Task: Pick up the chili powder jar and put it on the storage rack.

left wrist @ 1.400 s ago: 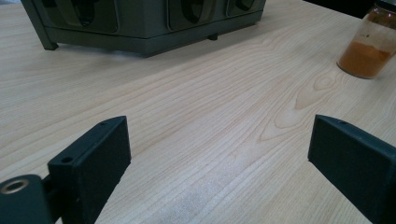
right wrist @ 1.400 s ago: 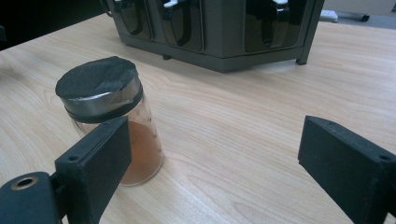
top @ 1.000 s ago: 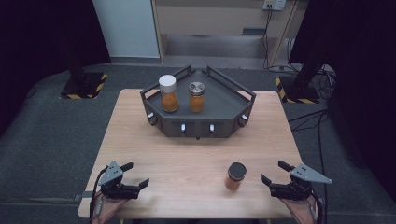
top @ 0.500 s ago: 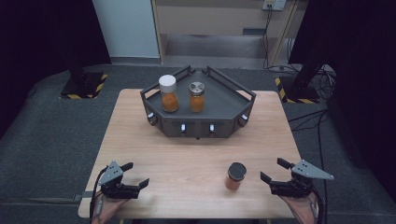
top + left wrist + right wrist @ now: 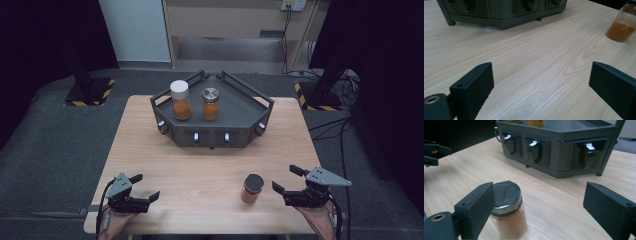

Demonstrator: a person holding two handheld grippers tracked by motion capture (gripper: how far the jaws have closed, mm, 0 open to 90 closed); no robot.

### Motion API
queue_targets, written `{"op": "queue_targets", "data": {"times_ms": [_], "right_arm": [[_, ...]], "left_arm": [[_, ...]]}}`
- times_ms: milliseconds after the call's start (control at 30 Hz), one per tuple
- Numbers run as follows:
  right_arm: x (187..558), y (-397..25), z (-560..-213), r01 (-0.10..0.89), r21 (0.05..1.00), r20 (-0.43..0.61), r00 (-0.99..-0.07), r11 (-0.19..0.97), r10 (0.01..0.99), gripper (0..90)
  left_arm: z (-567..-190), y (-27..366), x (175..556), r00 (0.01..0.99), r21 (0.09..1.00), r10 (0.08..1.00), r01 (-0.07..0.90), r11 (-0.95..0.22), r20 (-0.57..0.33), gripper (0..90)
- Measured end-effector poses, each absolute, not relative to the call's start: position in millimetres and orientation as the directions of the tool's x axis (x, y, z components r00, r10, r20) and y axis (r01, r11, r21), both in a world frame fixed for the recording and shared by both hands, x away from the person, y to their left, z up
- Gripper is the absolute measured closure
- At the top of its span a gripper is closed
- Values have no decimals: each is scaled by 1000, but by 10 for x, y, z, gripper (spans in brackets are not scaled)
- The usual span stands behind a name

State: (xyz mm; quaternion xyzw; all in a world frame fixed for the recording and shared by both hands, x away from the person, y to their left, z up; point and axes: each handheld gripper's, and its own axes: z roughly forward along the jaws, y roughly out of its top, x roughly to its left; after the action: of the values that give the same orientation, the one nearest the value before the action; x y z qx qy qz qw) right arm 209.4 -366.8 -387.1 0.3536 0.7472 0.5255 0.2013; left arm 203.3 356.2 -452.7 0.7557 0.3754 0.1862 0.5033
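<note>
In the left gripper view the black-lidded jar [image 5: 624,23] is cut by the top and right edges, so its lid is mostly lost, and the grey tray [image 5: 504,11] is cropped at the top, leaving just its front wall. The right gripper view cuts the tray's two jars [image 5: 535,122] down to their orange bases, and the left jaw of the right tool [image 5: 537,207] covers part of the near jar [image 5: 509,212]. The left tool [image 5: 434,151] is clipped by that view's left edge. From the high view, the hands run off the bottom edge, and the small knobs [image 5: 196,136] on the tray's front are too tiny to make out.
</note>
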Motion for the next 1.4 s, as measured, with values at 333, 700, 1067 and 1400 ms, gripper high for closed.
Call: {"op": "queue_targets", "data": {"times_ms": [333, 700, 1067, 1400], "right_arm": [[2186, -3554, -3849, 314, 922, 65, -703, 227, 708, 107], [2268, -3417, -3887, 325, 911, 74, -735, 254, 674, 111], [2350, -3291, -3906, 335, 899, 78, -756, 282, 650, 117], [2424, -3191, -3949, 350, 885, 83, -769, 308, 634, 121]], "left_arm": [[-4526, 3561, 2033, 649, 900, 755, 380, -213, -96, 50], [-4524, 3560, 2032, 649, 900, 755, 380, -214, -95, 50], [-4522, 3558, 2032, 649, 899, 755, 381, -215, -94, 50], [-4520, 3556, 2034, 649, 898, 755, 382, -217, -93, 51]]}}
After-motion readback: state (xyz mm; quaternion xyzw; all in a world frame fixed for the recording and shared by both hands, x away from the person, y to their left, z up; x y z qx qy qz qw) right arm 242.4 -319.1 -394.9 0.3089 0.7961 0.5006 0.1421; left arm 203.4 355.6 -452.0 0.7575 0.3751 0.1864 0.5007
